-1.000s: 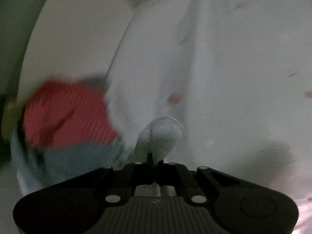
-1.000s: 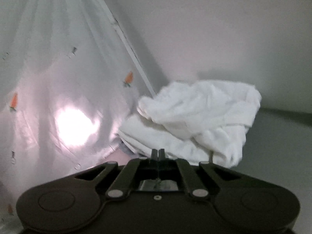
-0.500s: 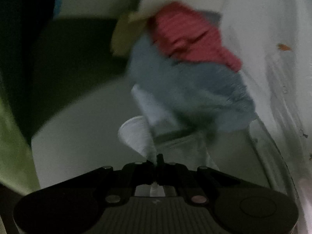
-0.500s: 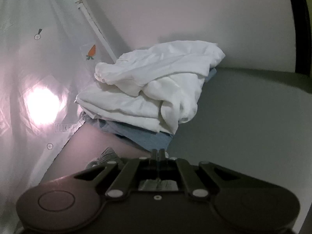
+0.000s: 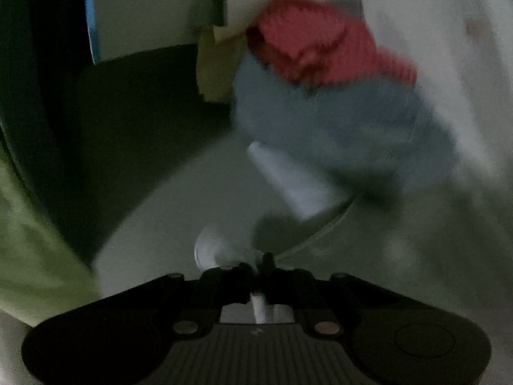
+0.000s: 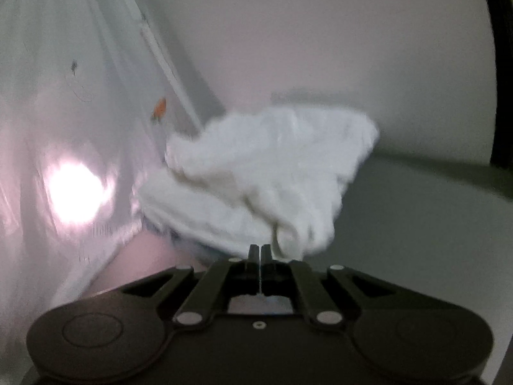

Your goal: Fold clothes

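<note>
In the left wrist view, my left gripper [image 5: 256, 263] points down at a pale surface [image 5: 179, 211]. Its jaws are opening, and a fold of thin white cloth [image 5: 208, 250] still lies between them. Beyond it sits a pile with a red striped garment [image 5: 320, 38] on top of a blue one [image 5: 336, 122]. In the right wrist view, my right gripper [image 6: 259, 253] is shut, with a thin white edge of cloth showing between its fingers. A crumpled white cloth pile [image 6: 272, 176] lies just ahead of it. A sheer white sheet with carrot prints [image 6: 80, 96] hangs to the left.
Green fabric [image 5: 29, 256] fills the lower left of the left wrist view, with a dark gap [image 5: 128, 128] behind it and a beige object [image 5: 214, 67] beside the pile. A grey surface [image 6: 416, 240] extends to the right of the white pile, under a plain wall [image 6: 320, 32].
The left view swung down from the sheer sheet to the surface and the red and blue pile. The left jaws parted a little. The right view dipped, and the white pile now sits closer.
</note>
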